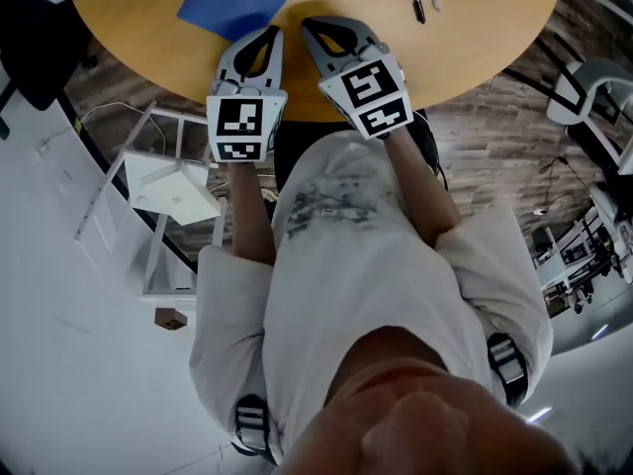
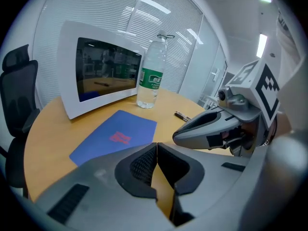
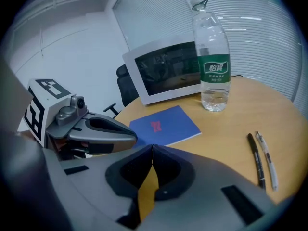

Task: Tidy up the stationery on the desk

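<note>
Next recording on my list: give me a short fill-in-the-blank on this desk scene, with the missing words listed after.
1. The notebook has a ___ cover with a red mark.
2. The water bottle carries a ___ label.
3. The number of pens lying to the right of the notebook is ___.
4. The left gripper and the right gripper are both ___ and hold nothing.

Missing words: blue; green; two; shut.

The person is wearing a white short-sleeved T-shirt (image 1: 366,265) with grey smudges. The grey left claw (image 1: 269,34) and right claw (image 1: 309,25) are each carrying a black-and-white marker cube (image 1: 245,127).
</note>
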Available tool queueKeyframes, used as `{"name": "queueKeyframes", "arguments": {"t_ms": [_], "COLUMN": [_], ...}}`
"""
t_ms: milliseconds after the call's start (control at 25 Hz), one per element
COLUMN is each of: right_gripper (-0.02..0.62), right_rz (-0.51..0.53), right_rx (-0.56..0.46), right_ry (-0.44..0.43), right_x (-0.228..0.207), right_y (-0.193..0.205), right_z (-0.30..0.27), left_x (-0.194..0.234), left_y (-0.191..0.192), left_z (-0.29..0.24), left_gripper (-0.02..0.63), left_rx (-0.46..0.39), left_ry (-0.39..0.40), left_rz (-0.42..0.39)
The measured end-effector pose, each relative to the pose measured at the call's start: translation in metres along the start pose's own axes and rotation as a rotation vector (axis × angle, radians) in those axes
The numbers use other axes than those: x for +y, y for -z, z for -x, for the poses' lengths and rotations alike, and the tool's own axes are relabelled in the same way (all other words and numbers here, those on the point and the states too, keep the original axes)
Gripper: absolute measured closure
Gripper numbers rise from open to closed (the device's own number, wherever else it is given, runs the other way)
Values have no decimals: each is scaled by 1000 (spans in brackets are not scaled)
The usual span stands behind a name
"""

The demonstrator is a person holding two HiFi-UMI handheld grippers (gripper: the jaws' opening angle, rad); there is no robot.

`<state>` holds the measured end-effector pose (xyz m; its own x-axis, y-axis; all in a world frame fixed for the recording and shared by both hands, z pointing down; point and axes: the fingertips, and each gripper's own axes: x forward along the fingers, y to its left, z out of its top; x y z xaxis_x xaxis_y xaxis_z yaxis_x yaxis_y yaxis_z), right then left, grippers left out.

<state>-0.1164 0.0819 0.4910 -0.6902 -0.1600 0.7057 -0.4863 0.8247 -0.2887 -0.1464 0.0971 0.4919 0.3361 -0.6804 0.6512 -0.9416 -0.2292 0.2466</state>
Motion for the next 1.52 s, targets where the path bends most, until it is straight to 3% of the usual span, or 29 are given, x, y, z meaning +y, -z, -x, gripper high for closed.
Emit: {"name": "queueKeyframes", "arguments": {"t_ms": [680, 1040, 1520], "right_gripper": [531, 531, 531], "right_rz": [28, 65, 129], "right_rx": [44, 92, 155], "right_ry": [-54, -90, -98], "right_x": [58, 76, 71], "right_y": [-15, -8, 12], "right_z": [-78, -98, -101], "left_x": [119, 149, 151], "left_y": [18, 26, 35], "left_z": [16, 15, 5], "left_gripper": [597, 597, 597], "left_rx": [46, 82, 152], "left_ry": [-82, -147, -180], "left_rz": [-45, -59, -75]}}
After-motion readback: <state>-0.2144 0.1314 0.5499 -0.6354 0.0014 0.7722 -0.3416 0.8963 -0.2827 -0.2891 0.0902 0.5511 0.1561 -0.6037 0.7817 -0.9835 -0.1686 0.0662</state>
